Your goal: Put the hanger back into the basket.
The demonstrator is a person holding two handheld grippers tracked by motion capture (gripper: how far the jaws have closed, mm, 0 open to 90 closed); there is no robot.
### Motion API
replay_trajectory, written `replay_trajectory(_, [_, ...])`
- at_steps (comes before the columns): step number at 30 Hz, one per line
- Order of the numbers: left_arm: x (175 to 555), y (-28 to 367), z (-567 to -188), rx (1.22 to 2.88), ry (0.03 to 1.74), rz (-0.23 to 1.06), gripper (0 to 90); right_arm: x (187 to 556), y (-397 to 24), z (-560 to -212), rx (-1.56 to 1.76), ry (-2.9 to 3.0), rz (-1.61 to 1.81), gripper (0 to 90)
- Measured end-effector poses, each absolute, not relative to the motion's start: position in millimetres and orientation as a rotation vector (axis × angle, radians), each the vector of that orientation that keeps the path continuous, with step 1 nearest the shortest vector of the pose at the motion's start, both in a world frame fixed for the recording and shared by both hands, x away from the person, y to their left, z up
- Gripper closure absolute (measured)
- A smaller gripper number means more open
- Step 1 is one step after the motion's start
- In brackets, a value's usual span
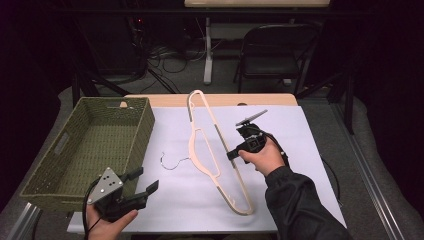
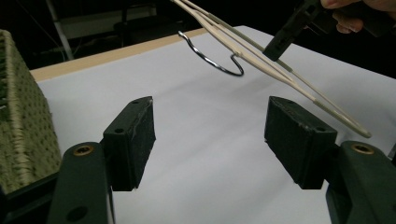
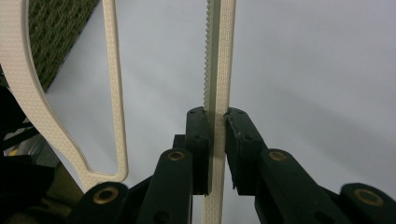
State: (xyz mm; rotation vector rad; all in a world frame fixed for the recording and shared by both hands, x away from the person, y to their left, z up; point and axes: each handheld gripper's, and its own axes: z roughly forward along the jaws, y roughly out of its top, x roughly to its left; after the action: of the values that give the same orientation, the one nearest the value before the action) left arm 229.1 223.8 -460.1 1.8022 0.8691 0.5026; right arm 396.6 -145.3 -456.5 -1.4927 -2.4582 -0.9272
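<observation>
A cream plastic hanger (image 1: pixel 242 192) with a metal hook (image 1: pixel 172 164) is held over the white sheet (image 1: pixel 290 135). My right gripper (image 1: pixel 231 155) is shut on its notched straight bar (image 3: pixel 219 56), with the bar pinched between both pads. In the left gripper view the hanger (image 2: pixel 243 44) slants above the sheet, its hook (image 2: pixel 210 63) points down, and the right gripper (image 2: pixel 280 44) clamps it. My left gripper (image 1: pixel 145 180) is at the front left beside the basket, open and holding nothing (image 2: pixel 210 135).
A green woven basket (image 1: pixel 145 132) stands on the table's left side, open side up, with nothing visible inside. The table's wooden far edge (image 1: pixel 225 100) shows beyond the sheet. A folding chair (image 1: pixel 275 50) and cables are on the floor behind.
</observation>
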Motion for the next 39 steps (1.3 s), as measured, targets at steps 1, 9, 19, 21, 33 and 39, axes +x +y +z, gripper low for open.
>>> replay_trajectory(1, [229.6,221.7,-461.2,1.803,0.869,0.491,33.9,396.6,-145.3,-456.5,-1.493,-2.458,-0.927,79.9])
replay_trajectory(9, [234.8,198.2,-470.4,1.829,0.840,0.406,33.9,397.0,-151.6,-460.1,-1.543,-2.397,-0.992,79.9])
replay_trajectory(19, [254.8,161.8,-489.2,1.847,0.834,0.304,35.3,398.1,-146.6,-464.6,-1.527,-2.386,-1.032,79.8])
replay_trajectory(21, [256.1,158.7,-490.4,1.845,0.834,0.294,35.7,397.4,-145.3,-464.0,-1.538,-2.374,-1.030,79.9])
replay_trajectory(33, [269.8,132.8,-501.5,1.764,0.853,0.228,38.3,394.5,-133.6,-463.5,-1.509,-2.400,-1.068,79.8])
replay_trajectory(39, [272.6,126.1,-501.9,1.734,0.865,0.204,39.9,394.6,-131.7,-462.7,-1.503,-2.405,-1.067,79.8])
